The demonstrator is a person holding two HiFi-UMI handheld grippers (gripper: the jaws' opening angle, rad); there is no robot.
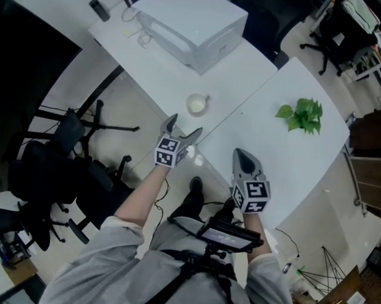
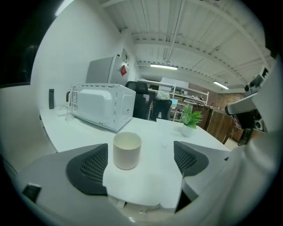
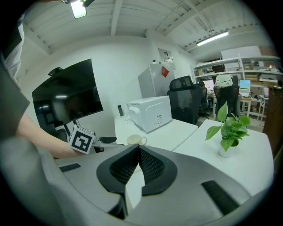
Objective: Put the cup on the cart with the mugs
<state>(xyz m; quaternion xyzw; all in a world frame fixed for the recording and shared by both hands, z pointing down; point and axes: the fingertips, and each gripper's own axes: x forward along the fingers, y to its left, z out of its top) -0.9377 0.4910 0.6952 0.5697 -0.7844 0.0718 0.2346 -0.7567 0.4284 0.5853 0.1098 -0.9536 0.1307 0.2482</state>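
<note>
Left gripper [image 2: 139, 161] gapes wide, empty; the cup [image 2: 127, 150] stands on the white table [image 1: 266, 138] just ahead of its jaws, untouched. Right gripper [image 3: 136, 165] is closed on nothing. The red sticker [image 2: 123, 70] on the grey fridge [image 2: 104, 70] is too small to read.

Head view: high overhead, facing steeply down on the white worktop [image 1: 260, 126]. Left gripper view: low at the worktop's edge, looking along its jaws, near the cup [image 2: 127, 151]. Right gripper view: farther back. All three share cup, microwave [image 1: 192, 27] and plant [image 1: 302, 115].
</note>
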